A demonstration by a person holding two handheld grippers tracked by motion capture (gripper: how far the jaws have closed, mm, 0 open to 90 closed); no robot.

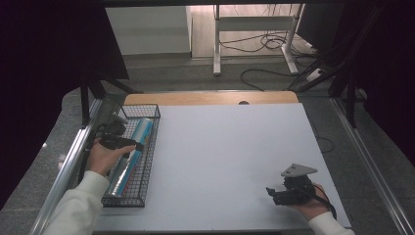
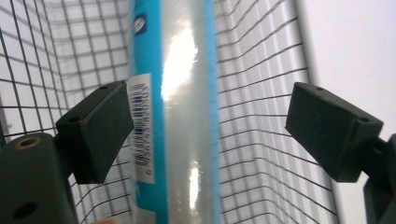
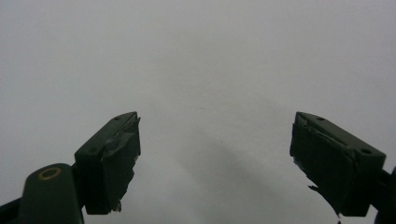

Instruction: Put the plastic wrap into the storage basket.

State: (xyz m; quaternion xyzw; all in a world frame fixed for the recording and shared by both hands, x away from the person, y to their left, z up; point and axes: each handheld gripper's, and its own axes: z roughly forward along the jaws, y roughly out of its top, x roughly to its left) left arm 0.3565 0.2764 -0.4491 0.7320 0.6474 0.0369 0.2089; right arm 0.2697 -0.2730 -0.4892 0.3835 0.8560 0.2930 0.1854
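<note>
The roll (image 2: 187, 116) lies in the basket (image 2: 261, 93) below the open left claw (image 2: 210, 130).

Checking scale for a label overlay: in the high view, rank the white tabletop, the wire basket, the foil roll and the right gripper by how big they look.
1. White tabletop
2. Wire basket
3. Foil roll, lying inside the basket
4. Right gripper, though it sits nearer the camera, so its rank is less sure.

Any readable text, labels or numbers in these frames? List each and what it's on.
None readable.
White barcode label on the blue-and-silver foil-wrapped roll in the black wire basket: bars and digits too blurred.
Small blue oval logo near the roll's top: too blurred.
</note>
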